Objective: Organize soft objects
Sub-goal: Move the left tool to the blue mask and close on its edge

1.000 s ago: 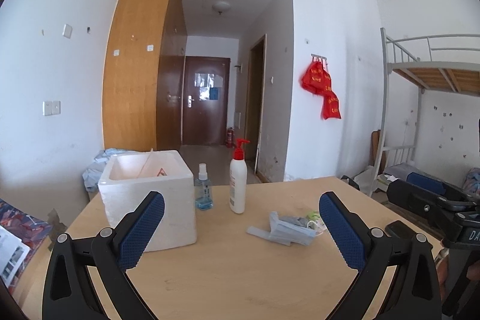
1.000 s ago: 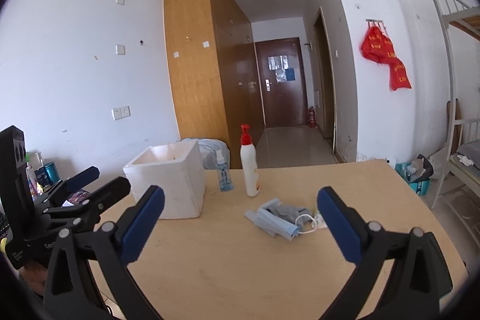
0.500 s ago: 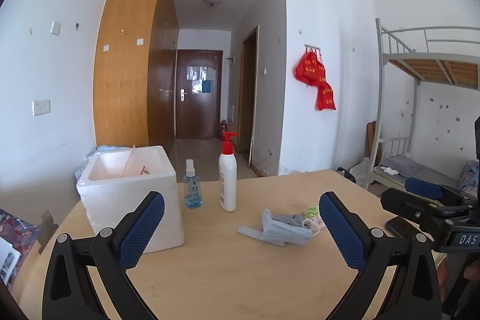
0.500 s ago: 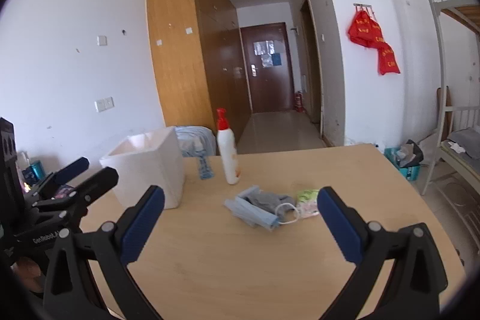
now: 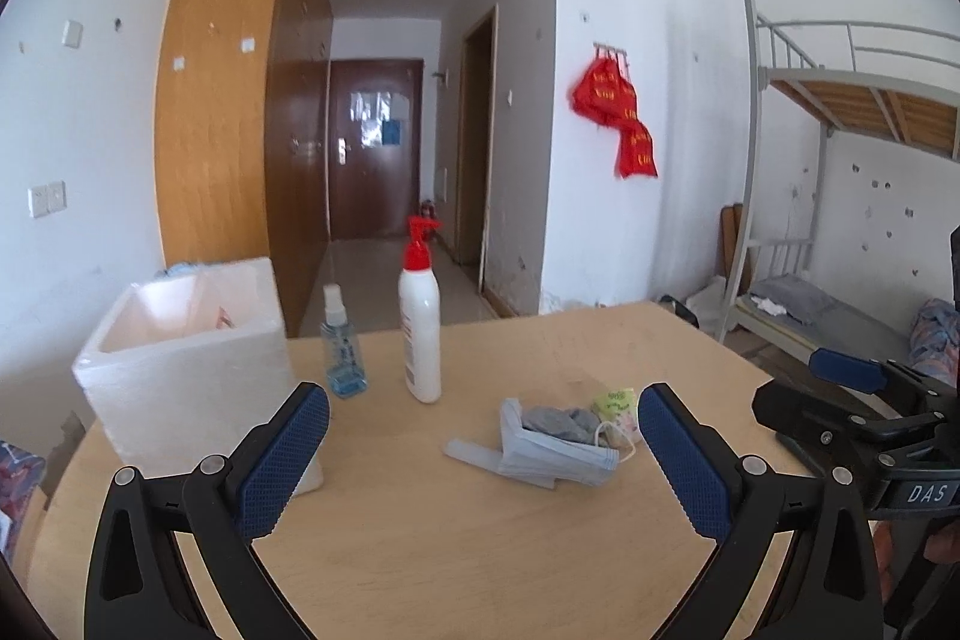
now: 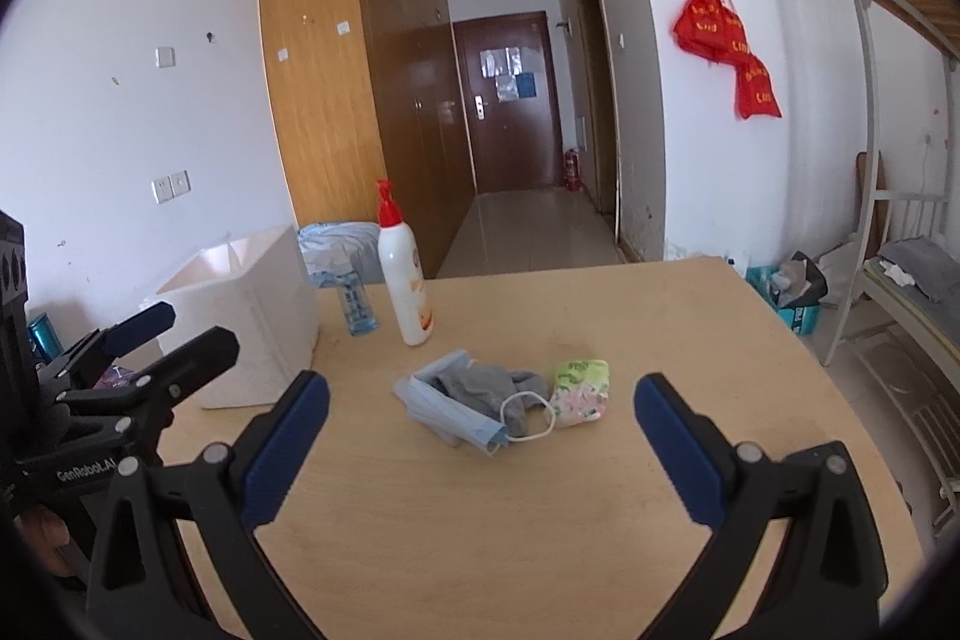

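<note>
left gripper point(image 5: 483, 451) jaws wide apart, holding nothing; right gripper point(image 6: 482, 433) same. left to right on the light wooden table point(image 6: 660, 328): white foam box point(image 5: 180, 358), small clear blue spray bottle point(image 5: 342, 358), white pump bottle with red top point(image 5: 420, 322), then the soft pile. left view shows something reddish inside the box, can't tell what. right view shows the pile better: blue face masks point(image 6: 447, 409), grey cloth point(image 6: 486, 385) on top, floral tissue pack point(image 6: 579, 391) touching its right side.

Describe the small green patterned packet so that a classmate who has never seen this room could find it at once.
Start at the wooden table and find the little heap of soft things in front of the white pump bottle. The green patterned packet lies at the heap's right end, beside the grey cloth and blue face masks; it alone is floral.
</note>
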